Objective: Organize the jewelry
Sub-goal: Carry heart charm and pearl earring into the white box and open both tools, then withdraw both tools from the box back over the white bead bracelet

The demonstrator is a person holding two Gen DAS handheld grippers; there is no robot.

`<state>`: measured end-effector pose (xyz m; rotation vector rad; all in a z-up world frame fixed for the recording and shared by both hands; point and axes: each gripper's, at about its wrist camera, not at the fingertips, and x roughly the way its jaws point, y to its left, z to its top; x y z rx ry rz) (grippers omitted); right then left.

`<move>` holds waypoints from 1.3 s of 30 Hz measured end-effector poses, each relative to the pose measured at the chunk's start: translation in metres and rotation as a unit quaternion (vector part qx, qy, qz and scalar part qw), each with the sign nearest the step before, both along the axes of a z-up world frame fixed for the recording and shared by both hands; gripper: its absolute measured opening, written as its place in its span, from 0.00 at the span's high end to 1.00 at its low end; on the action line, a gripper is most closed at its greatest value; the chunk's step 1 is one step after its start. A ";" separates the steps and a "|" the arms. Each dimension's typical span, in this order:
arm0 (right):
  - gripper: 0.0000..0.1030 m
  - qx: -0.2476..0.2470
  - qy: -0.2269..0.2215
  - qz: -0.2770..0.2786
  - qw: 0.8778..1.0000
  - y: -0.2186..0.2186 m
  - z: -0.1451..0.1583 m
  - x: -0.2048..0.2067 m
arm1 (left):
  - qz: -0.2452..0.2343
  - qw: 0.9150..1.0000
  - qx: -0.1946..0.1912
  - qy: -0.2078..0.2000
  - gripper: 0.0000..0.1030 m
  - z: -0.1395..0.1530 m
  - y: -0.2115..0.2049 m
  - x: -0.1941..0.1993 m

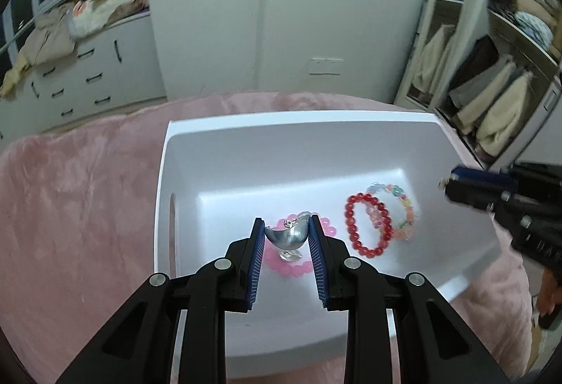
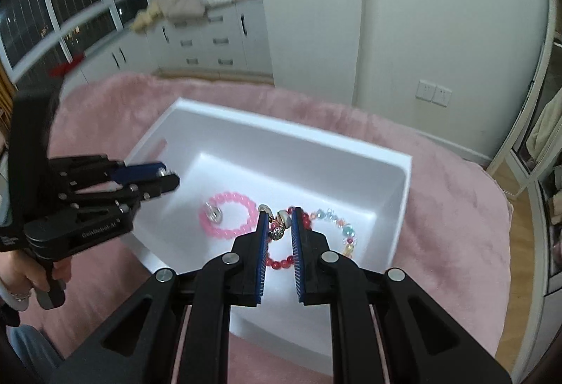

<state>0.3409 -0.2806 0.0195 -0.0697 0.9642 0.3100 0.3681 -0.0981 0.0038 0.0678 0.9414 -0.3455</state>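
A white bin [image 1: 246,152] [image 2: 351,152] sits on a pink fleece cover. In it lie a pink bead bracelet [image 1: 281,266] [image 2: 228,212], a red bead bracelet [image 1: 365,226] [image 2: 281,261] and a pastel multicolour bracelet [image 1: 404,204] [image 2: 344,229]. My left gripper [image 1: 286,229] is shut on a silver ingot-shaped charm [image 1: 286,236] above the pink bracelet; it also shows in the right wrist view [image 2: 154,178]. My right gripper [image 2: 279,219] is shut on a beaded charm bracelet [image 2: 277,226] above the red one; it also shows in the left wrist view [image 1: 456,183].
The pink fleece cover [image 1: 80,215] [image 2: 456,208] surrounds the bin. White drawers [image 2: 207,36] and a white wall stand behind. An open wardrobe with hanging clothes [image 1: 491,92] is at the right. A small silver piece [image 2: 214,213] lies on the pink bracelet.
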 end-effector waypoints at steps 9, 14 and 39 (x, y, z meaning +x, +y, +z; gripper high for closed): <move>0.86 -0.021 0.046 -0.020 0.999 0.013 -0.040 0.012 | -0.009 0.999 0.032 0.002 0.69 -0.020 -0.011 0.000; 0.83 -0.029 0.037 -0.027 0.999 0.015 -0.038 0.011 | -0.007 0.999 0.036 -0.020 0.55 -0.017 -0.015 -0.006; 0.17 0.068 -0.148 -0.074 0.984 -0.005 0.027 -0.108 | 0.007 0.990 -0.008 -0.140 0.10 0.040 0.030 -0.154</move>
